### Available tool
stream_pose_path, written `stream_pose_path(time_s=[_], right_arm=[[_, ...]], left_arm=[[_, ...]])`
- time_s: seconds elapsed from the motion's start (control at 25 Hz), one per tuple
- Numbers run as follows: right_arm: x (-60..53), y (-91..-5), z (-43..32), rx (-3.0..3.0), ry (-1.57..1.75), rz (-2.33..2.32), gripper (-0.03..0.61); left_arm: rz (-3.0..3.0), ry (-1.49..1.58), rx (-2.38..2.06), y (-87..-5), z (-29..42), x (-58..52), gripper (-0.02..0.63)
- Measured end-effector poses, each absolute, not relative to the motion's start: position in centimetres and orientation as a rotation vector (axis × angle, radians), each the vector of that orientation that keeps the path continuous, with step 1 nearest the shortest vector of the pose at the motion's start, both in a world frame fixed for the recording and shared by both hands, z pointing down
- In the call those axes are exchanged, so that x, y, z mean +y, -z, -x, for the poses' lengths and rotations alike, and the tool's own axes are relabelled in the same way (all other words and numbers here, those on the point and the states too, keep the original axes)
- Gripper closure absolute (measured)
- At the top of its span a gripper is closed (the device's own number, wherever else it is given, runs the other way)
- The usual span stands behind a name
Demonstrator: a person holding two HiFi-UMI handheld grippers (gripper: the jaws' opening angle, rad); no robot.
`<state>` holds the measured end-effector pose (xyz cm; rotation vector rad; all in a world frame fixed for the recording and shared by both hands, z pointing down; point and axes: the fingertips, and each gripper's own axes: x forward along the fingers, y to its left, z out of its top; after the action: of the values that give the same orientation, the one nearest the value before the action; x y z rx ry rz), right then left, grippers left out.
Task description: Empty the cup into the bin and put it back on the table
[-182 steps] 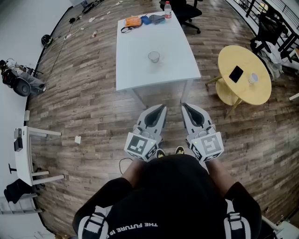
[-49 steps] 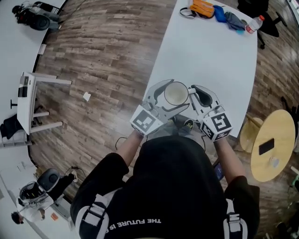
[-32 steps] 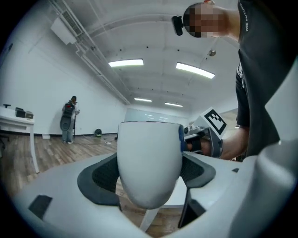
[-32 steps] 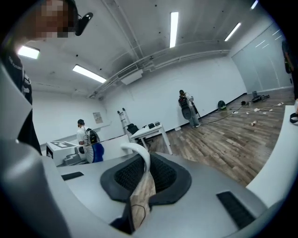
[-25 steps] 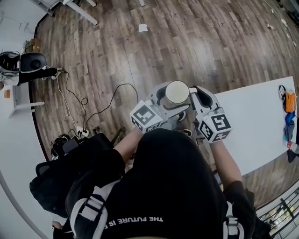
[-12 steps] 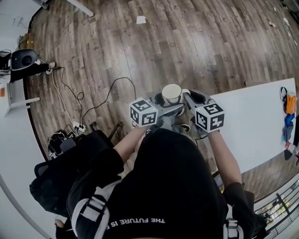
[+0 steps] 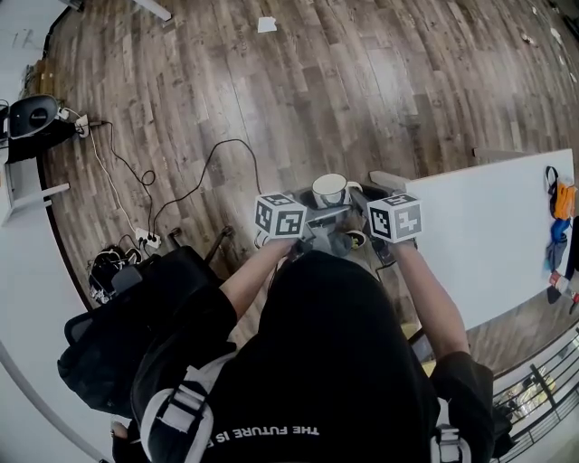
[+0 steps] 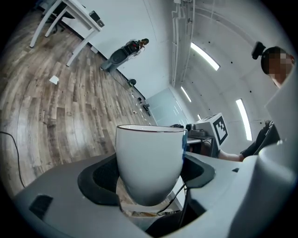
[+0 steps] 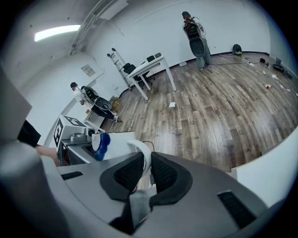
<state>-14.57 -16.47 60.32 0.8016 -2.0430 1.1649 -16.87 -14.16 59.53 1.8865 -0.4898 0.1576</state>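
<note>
A white cup [image 7: 330,190] stands upright in the air over the wooden floor, held from both sides. My left gripper [image 7: 326,210] is shut on the cup's body; in the left gripper view the cup [image 8: 149,160] fills the space between the dark pads. My right gripper [image 7: 362,194] is shut on the cup's handle [image 9: 141,152], pinched between its pads, with the cup's white side [image 9: 118,139] and a blue mark behind. The white table [image 7: 493,240] lies to my right. What is inside the cup is hidden. I make out no bin for certain.
Black cables and a power strip [image 7: 145,237] trail over the floor on my left, beside a black bag [image 7: 109,325]. A paper scrap [image 7: 267,24] lies farther off. Orange and blue items [image 7: 561,199] sit at the table's far end. A white desk [image 9: 149,65] stands across the room.
The cup left the table between both grippers and I turned away, so the table now lies to my right. In the last half second the cup dropped slightly closer to my body.
</note>
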Motion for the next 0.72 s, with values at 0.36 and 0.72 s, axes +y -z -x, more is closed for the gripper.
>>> stream_pose_path(time_s=[0.36, 0.72], right_arm=[[-16.50, -60.59, 15.16, -2.044, -1.164, -0.797, 0.523], [-16.71, -60.95, 14.86, -2.030, -1.171, -0.800, 0.523]], left_arm=[[-1.877, -0.155, -0.486, -59.79, 17.44, -14.17, 0.210], [-1.861, -0.171, -0.469, -60.15, 17.11, -14.30, 0.210]])
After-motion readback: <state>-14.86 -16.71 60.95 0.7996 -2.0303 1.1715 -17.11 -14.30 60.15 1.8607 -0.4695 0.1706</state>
